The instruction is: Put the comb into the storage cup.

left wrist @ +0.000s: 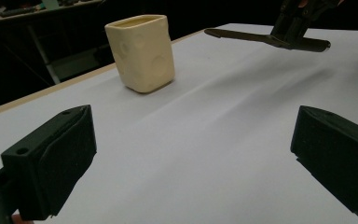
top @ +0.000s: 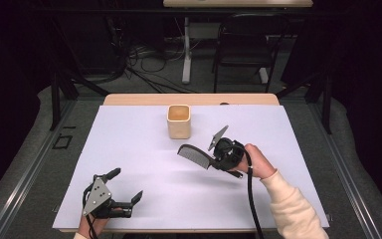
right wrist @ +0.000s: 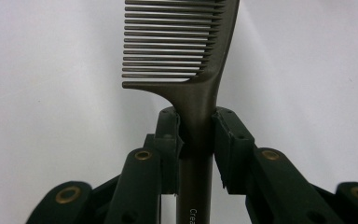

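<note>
A dark comb [top: 195, 156] hangs above the white table sheet [top: 129, 144], toothed end pointing left. My right gripper [top: 218, 158] is shut on its handle; the right gripper view has both pads pressed on the comb [right wrist: 193, 70] just below the teeth, gripper [right wrist: 196, 126]. A cream square cup [top: 179, 121] stands upright at the back middle of the sheet, open top up. It also stands at upper left in the left gripper view, cup [left wrist: 142, 51], with the comb [left wrist: 265, 39] held in the air at upper right. My left gripper [top: 127, 185] rests open near the front left edge, nothing between its jaws [left wrist: 193, 154].
The wooden table edge [top: 189, 99] runs behind the sheet. Beyond it the floor holds cables, a desk leg [top: 186, 50] and a black chair [top: 243, 50]. Bare sheet lies between the two grippers and around the cup.
</note>
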### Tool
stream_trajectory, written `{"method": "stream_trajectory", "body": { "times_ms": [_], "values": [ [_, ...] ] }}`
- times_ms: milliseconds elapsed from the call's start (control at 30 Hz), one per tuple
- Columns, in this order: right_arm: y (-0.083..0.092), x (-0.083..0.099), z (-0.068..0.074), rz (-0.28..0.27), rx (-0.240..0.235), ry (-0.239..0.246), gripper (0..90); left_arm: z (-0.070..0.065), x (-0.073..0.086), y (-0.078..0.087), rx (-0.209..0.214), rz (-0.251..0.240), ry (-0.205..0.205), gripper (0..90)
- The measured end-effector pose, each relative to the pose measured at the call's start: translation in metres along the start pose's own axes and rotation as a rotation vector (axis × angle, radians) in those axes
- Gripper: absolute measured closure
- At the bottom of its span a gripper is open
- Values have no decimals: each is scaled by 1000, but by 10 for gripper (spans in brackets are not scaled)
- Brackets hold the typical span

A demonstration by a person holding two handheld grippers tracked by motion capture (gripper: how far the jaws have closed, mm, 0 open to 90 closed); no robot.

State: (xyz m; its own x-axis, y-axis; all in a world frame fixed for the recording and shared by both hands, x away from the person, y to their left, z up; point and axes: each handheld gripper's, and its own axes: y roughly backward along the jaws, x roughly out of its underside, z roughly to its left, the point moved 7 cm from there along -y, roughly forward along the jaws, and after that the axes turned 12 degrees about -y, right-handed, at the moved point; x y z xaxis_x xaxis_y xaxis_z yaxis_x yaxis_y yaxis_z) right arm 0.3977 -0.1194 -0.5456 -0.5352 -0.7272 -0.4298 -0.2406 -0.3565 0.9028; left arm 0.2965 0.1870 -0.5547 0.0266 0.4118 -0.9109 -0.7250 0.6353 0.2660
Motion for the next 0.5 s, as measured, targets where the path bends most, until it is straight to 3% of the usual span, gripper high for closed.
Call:
{"method": "stream_trajectory", "body": {
  "times_ms": [500],
  "values": [
    [13,4,-4,-86,-8,-54,721,1,0,1,-3,0,-3,2]
  ]
}}
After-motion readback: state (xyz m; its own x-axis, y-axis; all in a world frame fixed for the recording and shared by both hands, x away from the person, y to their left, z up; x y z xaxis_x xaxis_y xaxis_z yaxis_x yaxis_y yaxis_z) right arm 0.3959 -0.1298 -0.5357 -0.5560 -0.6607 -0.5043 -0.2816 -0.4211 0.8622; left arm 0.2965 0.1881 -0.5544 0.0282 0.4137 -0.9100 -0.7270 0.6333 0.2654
